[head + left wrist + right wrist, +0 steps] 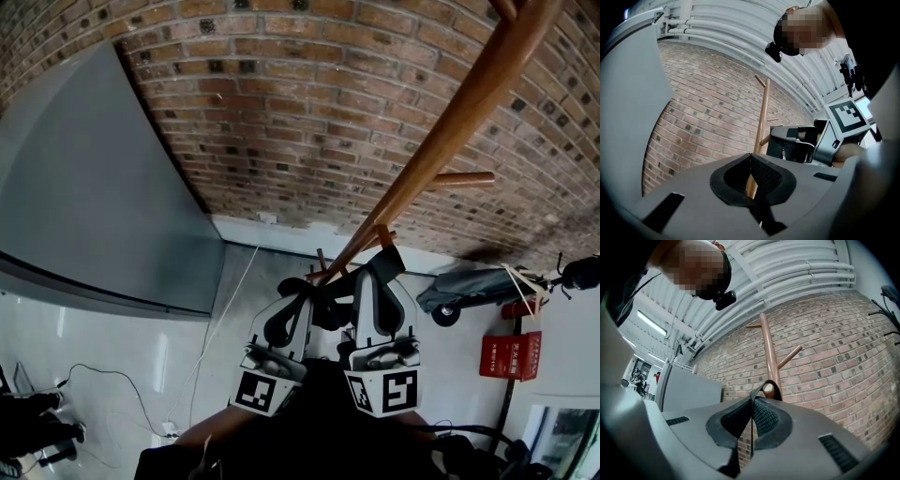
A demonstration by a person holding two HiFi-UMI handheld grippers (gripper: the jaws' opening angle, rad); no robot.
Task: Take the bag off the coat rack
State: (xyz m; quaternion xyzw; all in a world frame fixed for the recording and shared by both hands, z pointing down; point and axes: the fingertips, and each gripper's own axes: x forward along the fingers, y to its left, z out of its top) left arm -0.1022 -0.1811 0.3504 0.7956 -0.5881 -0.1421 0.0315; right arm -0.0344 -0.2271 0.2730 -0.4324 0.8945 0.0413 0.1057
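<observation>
The left gripper (751, 159) has its jaws pressed together, seemingly on a stretch of the black webbing bag strap (757, 388). The right gripper (752, 401) pinches that strap just under the round-ended wooden peg (769, 389) it loops over. The bag's body is not clearly shown. Pulling outward before the loop clears the peg tip would likely snag it and tip the slim brown wooden coat rack (450, 122). Beyond are a red brick wall (281, 112) and a pale glossy floor (112, 347).

Loft-style industrial workspace, bare brick wall (281, 112), exposed ceiling pipes (787, 273), glossy floor (94, 347), red box (511, 356)
</observation>
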